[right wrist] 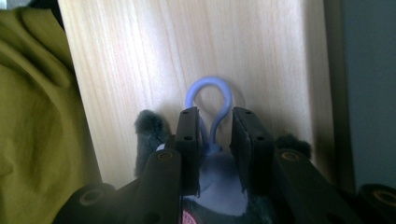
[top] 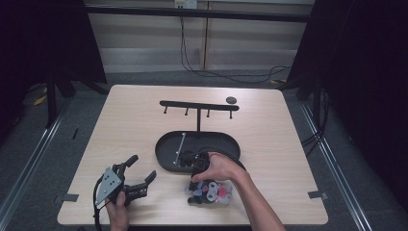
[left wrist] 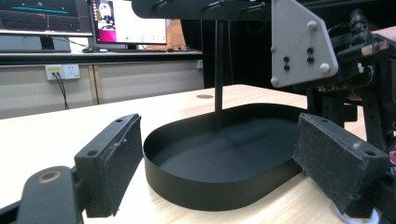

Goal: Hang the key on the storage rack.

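Pale wood covers the worktop (top: pixel 269 130), with a black oval tray (top: pixel 166 144) and its hook rack (top: pixel 198 105) in the middle. Near the front edge lie soft toy keychains (top: pixel 211 191). The right hand-held gripper (right wrist: pixel 215 128) reaches down, jaws narrow around a blue loop (right wrist: pixel 208 95), not yet squeezing it. Next it likely needs to pinch the loop and lift it. The left hand-held gripper (left wrist: pixel 217 158) waits wide open near the front left corner.

Dim room, grey floor (top: pixel 144 77), monitors (left wrist: pixel 93 21)
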`<state>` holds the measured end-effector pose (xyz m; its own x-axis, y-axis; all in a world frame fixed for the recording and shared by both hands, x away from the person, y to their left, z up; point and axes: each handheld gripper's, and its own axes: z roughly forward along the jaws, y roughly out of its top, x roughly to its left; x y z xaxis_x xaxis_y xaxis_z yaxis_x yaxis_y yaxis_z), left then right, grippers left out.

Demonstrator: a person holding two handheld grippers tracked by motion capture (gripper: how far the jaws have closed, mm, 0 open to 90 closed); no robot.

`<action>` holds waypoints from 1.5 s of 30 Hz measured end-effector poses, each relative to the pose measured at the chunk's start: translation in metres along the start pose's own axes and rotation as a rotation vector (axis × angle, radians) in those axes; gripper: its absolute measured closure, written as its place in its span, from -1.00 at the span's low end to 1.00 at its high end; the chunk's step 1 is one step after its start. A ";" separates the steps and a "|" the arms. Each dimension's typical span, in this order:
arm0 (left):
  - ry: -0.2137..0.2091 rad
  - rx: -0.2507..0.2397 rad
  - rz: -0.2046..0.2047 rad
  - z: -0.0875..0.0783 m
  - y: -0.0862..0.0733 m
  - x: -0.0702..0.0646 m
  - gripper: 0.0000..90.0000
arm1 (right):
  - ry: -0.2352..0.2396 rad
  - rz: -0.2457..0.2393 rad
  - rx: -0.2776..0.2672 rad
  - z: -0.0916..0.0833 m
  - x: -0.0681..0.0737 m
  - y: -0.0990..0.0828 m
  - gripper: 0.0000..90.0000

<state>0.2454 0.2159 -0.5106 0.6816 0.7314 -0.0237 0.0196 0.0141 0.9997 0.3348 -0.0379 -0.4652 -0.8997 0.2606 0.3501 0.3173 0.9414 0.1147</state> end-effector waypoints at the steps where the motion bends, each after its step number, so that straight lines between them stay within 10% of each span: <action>1: -0.002 0.002 0.002 0.000 0.000 0.000 -0.66 | 0.006 0.006 0.002 0.001 -0.001 0.000 0.61; 45: -0.004 0.004 0.005 0.000 0.000 0.000 -0.66 | -0.033 -0.022 0.065 0.001 0.005 -0.004 0.93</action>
<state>0.2454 0.2164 -0.5105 0.6846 0.7287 -0.0183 0.0186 0.0076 0.9998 0.3284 -0.0401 -0.4651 -0.9159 0.2458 0.3172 0.2785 0.9585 0.0615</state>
